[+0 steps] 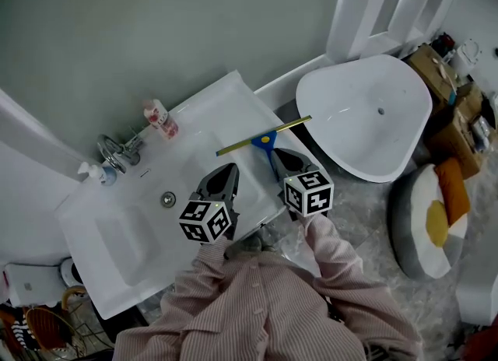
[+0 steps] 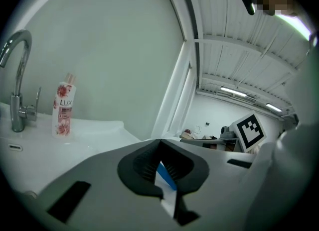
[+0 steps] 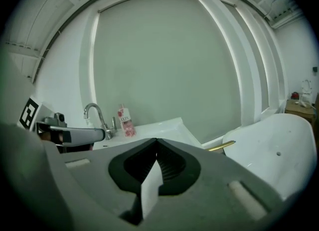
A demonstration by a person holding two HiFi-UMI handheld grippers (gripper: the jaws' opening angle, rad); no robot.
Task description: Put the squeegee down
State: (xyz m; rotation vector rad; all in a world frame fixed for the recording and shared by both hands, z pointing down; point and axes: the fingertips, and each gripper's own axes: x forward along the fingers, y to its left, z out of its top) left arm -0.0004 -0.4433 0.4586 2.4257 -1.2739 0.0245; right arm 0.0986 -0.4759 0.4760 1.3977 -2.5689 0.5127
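Note:
The squeegee (image 1: 264, 139), with a brass-coloured blade and a blue handle, lies on the right end of the white sink counter (image 1: 222, 106), its blade end poking past the counter's edge. My right gripper (image 1: 279, 155) hovers over the handle's near end, jaws shut and empty; in the right gripper view (image 3: 157, 140) only the blade tip (image 3: 222, 146) shows beyond it. My left gripper (image 1: 230, 169) is just left of the handle, over the counter, also shut with nothing held. In the left gripper view (image 2: 160, 141) a blue sliver of the handle (image 2: 167, 176) shows behind the closed jaws.
A chrome faucet (image 1: 115, 149), a pink bottle (image 1: 161, 117) and a small dispenser (image 1: 98, 171) stand at the back of the basin (image 1: 124, 231). A white bathtub (image 1: 366, 110) sits right of the counter. A round cushion (image 1: 430, 219) and boxes (image 1: 451, 95) lie on the floor at the right.

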